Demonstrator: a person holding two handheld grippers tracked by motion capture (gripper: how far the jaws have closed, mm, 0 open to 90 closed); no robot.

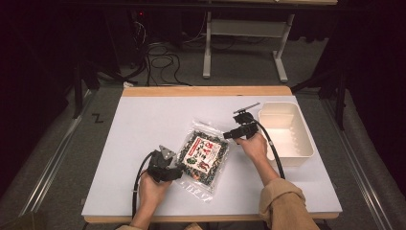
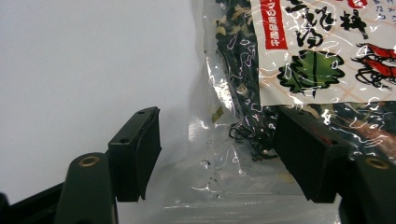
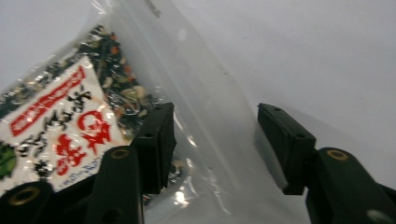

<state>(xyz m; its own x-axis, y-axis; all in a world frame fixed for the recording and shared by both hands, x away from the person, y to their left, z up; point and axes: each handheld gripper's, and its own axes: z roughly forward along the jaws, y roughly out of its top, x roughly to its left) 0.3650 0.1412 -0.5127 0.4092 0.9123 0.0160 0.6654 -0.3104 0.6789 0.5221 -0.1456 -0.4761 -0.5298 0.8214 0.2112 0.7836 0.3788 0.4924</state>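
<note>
A clear plastic bag (image 1: 203, 155) of dark dried bits with a white, red and green printed label lies flat in the middle of the white table (image 1: 143, 124). My left gripper (image 1: 178, 171) is at the bag's near left corner. In the left gripper view the jaws stand apart, open (image 2: 219, 154), with the bag's clear sealed edge (image 2: 224, 154) between them and no pad pressing on it. My right gripper (image 1: 229, 135) is at the bag's far right corner. Its jaws are open (image 3: 215, 144) astride the clear edge of the bag (image 3: 56, 116).
A white plastic bin (image 1: 306, 143) stands on the table at the right, just behind my right hand. The table's wooden far edge (image 1: 206, 91) runs along the back. Cables and a white frame stand on the floor beyond.
</note>
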